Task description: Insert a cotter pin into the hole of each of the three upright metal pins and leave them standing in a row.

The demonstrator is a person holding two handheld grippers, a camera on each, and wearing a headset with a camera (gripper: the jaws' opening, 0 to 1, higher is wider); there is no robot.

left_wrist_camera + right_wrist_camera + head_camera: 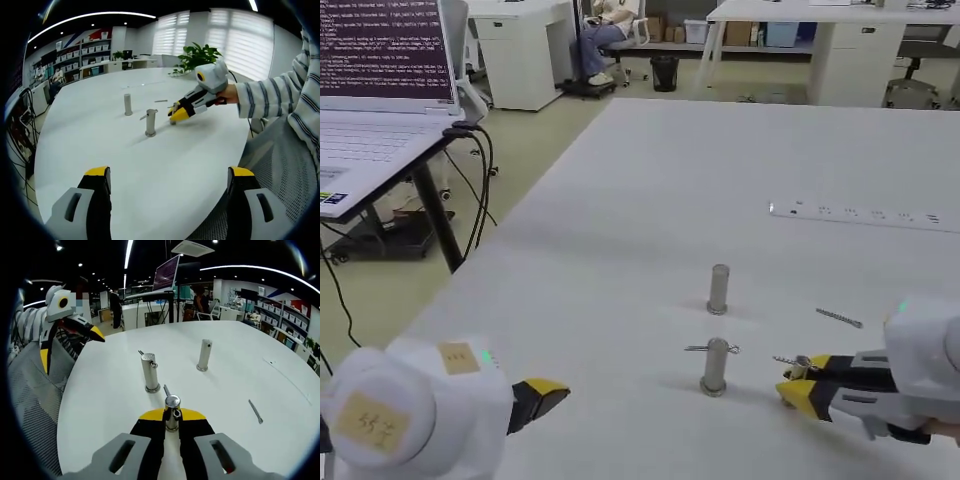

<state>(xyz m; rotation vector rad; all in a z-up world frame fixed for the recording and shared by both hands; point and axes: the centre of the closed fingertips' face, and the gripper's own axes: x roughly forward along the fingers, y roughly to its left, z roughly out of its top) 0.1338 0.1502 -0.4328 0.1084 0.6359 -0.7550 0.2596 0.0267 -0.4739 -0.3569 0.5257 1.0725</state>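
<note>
Head view: on the white table (620,200), far metal pin (718,290) upright, hole bare. In front of it, near metal pin (715,366), also upright, with first cotter pin (710,348) through its top. Just right of that, right gripper (795,383), clamped on third metal pin (802,362), with second cotter pin (785,359) poking out of its head. Loose cotter pin (839,318) flat on the table, off to the right of the far metal pin. Left gripper (542,397) low at the left, well apart from the work.

Left gripper view: jaws spread wide, nothing between them. Ahead, right gripper (176,114) close beside the near metal pin (150,122).

Right gripper view: jaws narrow, pinching the third metal pin (172,412) upright, second cotter pin (165,389) crossing its head. Foot hidden, so contact with the table impossible to tell.

Likely step: two insertions apparently made, third metal pin to be stood in line with the others. Next move calls for a gentle release without tipping it. Then the loose cotter pin needs picking up and threading through the far metal pin.
</note>
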